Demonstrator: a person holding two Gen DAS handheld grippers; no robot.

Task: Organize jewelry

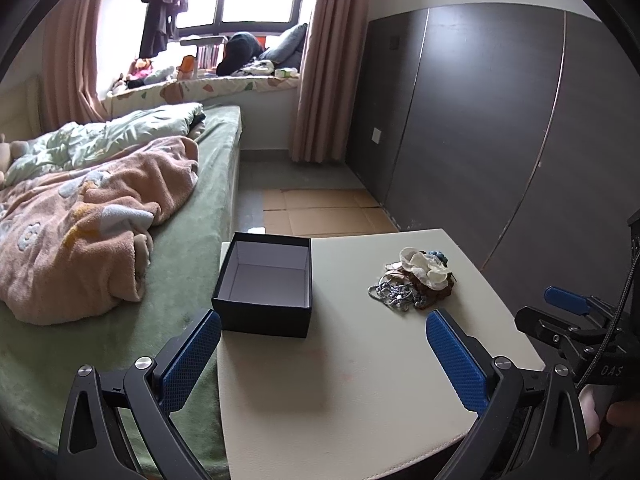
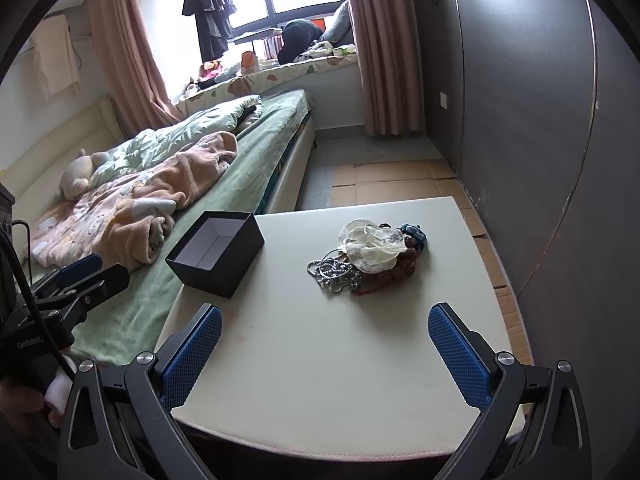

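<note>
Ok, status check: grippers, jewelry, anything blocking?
Left gripper open, empty. Right gripper open, empty. Jewelry pile on table, black box empty. Path clear.

Box (image 1: pixel 264 284) left of jewelry pile (image 1: pixel 414 280) on table (image 1: pixel 360 380)

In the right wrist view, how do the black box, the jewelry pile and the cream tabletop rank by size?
Largest to smallest:
1. Cream tabletop.
2. Tangled jewelry pile with white shell flower and open black cardboard box: they look about alike, so I won't rank them.
</note>
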